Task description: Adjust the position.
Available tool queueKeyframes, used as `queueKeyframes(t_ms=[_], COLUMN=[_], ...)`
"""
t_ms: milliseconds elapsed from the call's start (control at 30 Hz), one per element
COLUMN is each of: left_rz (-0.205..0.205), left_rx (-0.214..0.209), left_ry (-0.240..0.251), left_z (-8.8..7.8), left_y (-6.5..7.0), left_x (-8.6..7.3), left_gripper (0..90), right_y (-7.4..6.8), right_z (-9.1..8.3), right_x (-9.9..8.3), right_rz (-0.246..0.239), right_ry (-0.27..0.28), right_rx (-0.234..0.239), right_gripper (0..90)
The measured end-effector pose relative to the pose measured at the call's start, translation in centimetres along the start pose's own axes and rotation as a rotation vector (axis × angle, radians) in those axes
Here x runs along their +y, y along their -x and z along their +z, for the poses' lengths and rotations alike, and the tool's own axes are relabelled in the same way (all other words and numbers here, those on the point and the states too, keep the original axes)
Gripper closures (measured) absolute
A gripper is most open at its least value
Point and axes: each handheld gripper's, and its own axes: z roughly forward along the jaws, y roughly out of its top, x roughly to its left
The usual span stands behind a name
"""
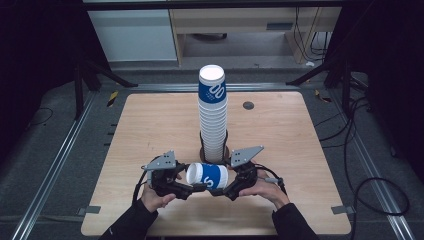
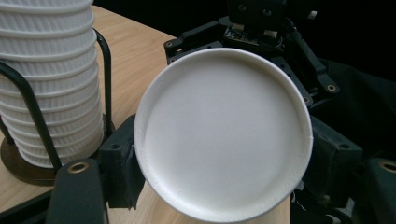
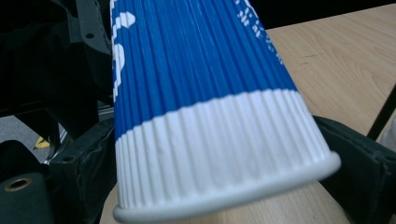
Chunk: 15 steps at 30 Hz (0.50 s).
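A blue-and-white ribbed paper cup [image 1: 210, 176] lies sideways just above the table's front, held between both grippers. My left gripper [image 1: 196, 187] grips its base end; the white base disc [image 2: 224, 135] faces the left gripper view, with a black jaw on each side. My right gripper [image 1: 218, 191] holds the rim end, and its jaws press the white ribbed band of the cup [image 3: 196, 93] from both sides. Behind stands a tall stack of upside-down cups [image 1: 213, 120] in a black wire holder [image 2: 28, 163].
The wooden table [image 1: 150, 125] has a small grey disc [image 1: 248, 105] at the back right. Metal rails and cables run along both sides on the floor. The right gripper's body [image 2: 261, 23] shows beyond the cup in the left gripper view.
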Motion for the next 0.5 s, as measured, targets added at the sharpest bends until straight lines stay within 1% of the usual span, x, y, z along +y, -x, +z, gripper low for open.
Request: queueKeyframes(t_ms=[67,133,233,300,400,500], left_rz=[-0.002,-0.004,-0.003,-0.019,-0.025,-0.021], left_rx=[-0.007,-0.017,-0.016,-0.022,-0.026,-0.025], left_ry=[0.001,-0.001,-0.003,-0.001,-0.001,-0.003], left_z=[0.02,0.07,0.08,0.08,0.11,0.11], left_y=[0.01,0.02,0.00,-0.17,-0.27,-0.31], left_x=[-0.02,-0.03,-0.04,-0.03,-0.01,-0.02], left_gripper=[25.7,25.6,25.7,25.6,25.4,23.5], right_y=[-0.04,-0.10,-0.11,-0.03,0.07,0.05], right_z=[0.05,0.12,0.18,0.17,0.10,0.02], right_x=[-0.01,-0.03,-0.05,-0.12,-0.14,-0.11], right_rz=[-0.003,-0.007,-0.011,-0.007,-0.002,-0.007], right_ry=[0.001,0.011,0.015,0.018,0.022,0.016], right_rx=[0.005,0.026,0.030,0.034,0.041,0.037], right_gripper=[8.4,11.8,12.6,13.6,14.6,15.0])
